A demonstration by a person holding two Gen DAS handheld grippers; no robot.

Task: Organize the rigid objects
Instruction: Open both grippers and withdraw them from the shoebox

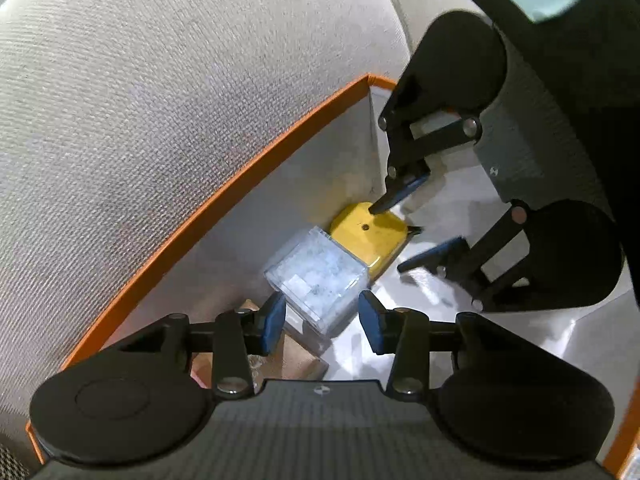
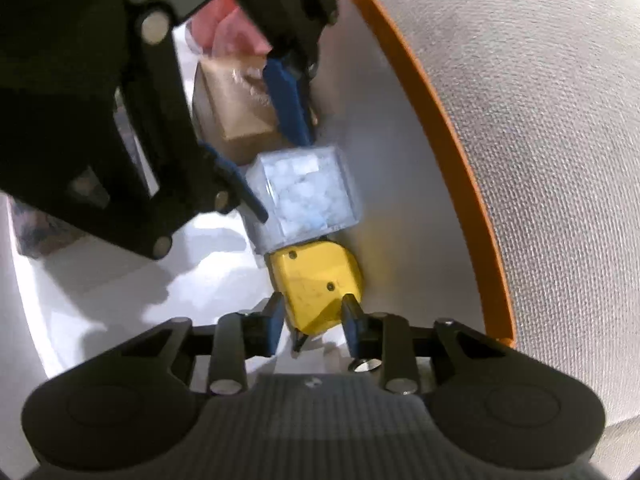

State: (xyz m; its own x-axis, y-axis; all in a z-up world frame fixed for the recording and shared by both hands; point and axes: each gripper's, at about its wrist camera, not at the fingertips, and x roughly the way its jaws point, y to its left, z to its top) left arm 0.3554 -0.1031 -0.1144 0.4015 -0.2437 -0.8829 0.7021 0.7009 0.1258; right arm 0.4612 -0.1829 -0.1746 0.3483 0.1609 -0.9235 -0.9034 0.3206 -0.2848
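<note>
Inside a white box with an orange rim (image 1: 240, 184), set on grey woven fabric (image 1: 160, 80), three things line its wall: a yellow casing (image 2: 316, 284), a clear cube of white bits (image 1: 316, 276) and a brown block (image 2: 236, 116) half hidden behind the left gripper (image 1: 322, 322). That gripper straddles the cube, pads apart from it. The right gripper (image 2: 314, 320) clamps the casing, low centre of its view, long axis running up-frame. What protrudes darkly beneath the casing is unclear.
</note>
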